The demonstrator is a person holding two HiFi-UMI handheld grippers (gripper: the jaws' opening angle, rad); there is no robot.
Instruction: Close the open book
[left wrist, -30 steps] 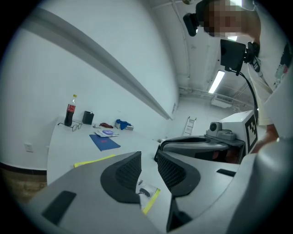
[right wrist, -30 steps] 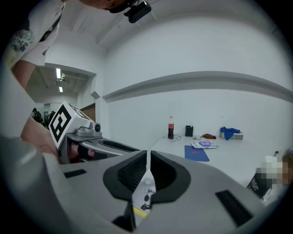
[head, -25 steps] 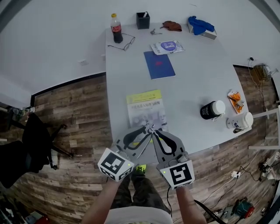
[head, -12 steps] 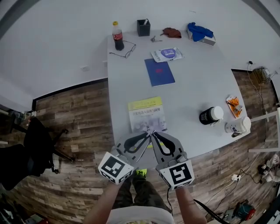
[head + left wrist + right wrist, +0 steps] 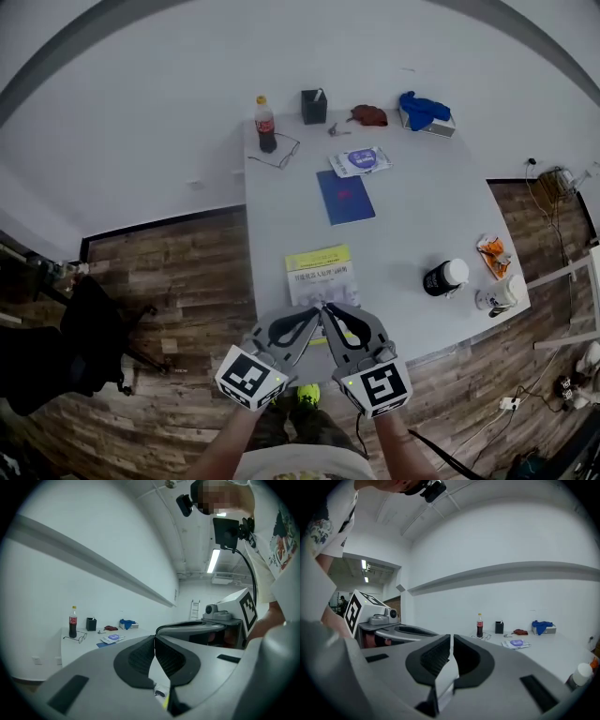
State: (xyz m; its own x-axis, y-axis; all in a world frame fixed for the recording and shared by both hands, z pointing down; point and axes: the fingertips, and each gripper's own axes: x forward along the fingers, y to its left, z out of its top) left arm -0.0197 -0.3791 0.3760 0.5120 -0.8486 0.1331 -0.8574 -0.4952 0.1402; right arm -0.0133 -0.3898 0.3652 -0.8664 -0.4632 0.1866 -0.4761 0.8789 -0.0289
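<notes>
The book [image 5: 321,273] lies closed and flat on the grey table [image 5: 412,216] near its front edge, its yellow-and-white cover facing up. Both grippers hover side by side over the book's near edge, tips almost touching each other. My left gripper [image 5: 315,310] is shut with nothing in it; in the left gripper view its jaws [image 5: 154,638] meet at the tips. My right gripper [image 5: 329,308] also holds nothing, and in the right gripper view its jaws [image 5: 452,637] stand together with only a hairline gap.
Further back on the table are a blue booklet [image 5: 345,196], a wipes packet [image 5: 360,160], glasses [image 5: 284,150], a cola bottle [image 5: 266,125], a black pen holder [image 5: 314,106] and a blue cloth [image 5: 422,110]. A black jar [image 5: 442,277] and white cup [image 5: 495,292] stand at the right edge.
Both grippers have lifted up off the book's near edge, and the table now looks smaller and farther away. The book lies as before.
</notes>
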